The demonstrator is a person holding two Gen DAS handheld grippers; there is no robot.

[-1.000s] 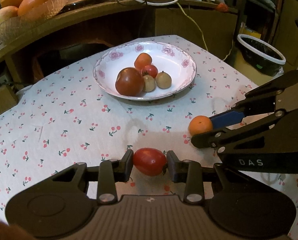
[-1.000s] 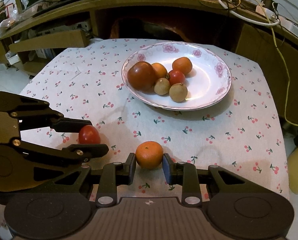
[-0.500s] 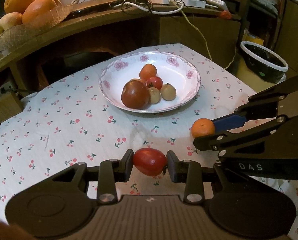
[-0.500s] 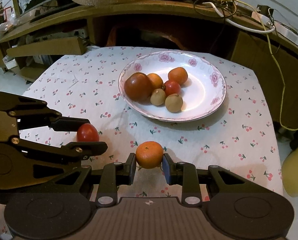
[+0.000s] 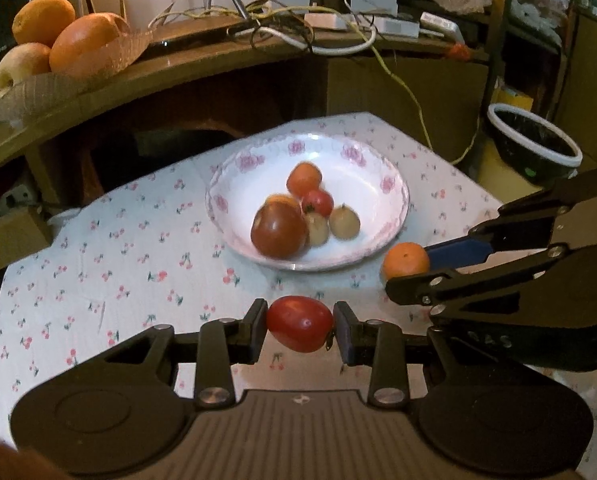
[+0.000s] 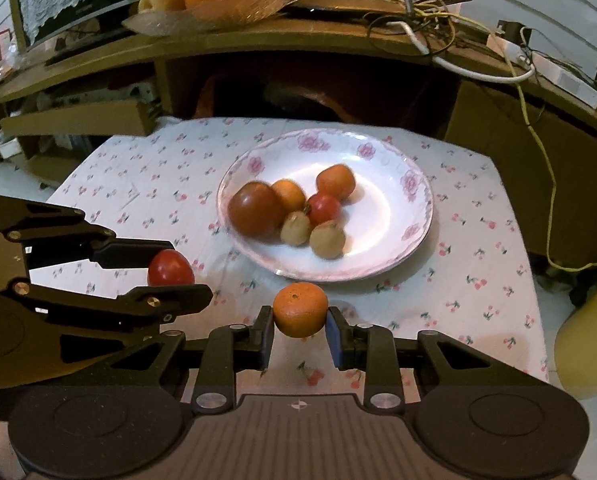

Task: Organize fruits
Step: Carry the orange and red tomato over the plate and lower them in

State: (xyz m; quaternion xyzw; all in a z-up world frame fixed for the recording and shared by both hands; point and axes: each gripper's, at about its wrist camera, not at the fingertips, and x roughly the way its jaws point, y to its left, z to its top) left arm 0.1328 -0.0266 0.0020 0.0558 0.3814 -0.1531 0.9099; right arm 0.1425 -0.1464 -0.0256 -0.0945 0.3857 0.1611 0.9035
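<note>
While both fruits hang gripped, the plate [image 6: 418, 236] rim lies just ahead.

Both tongs, left tongs [image 5: 300, 331] and right tongs [image 6: 300, 329], are matte black with silver screws, a ribbed grey base behind, and one blue-padded finger [image 6: 333, 338].

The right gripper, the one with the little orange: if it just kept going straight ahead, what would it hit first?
Probably the near rim of the flowered plate, directly ahead of the right gripper and its orange; height above the rim is unclear.
</note>
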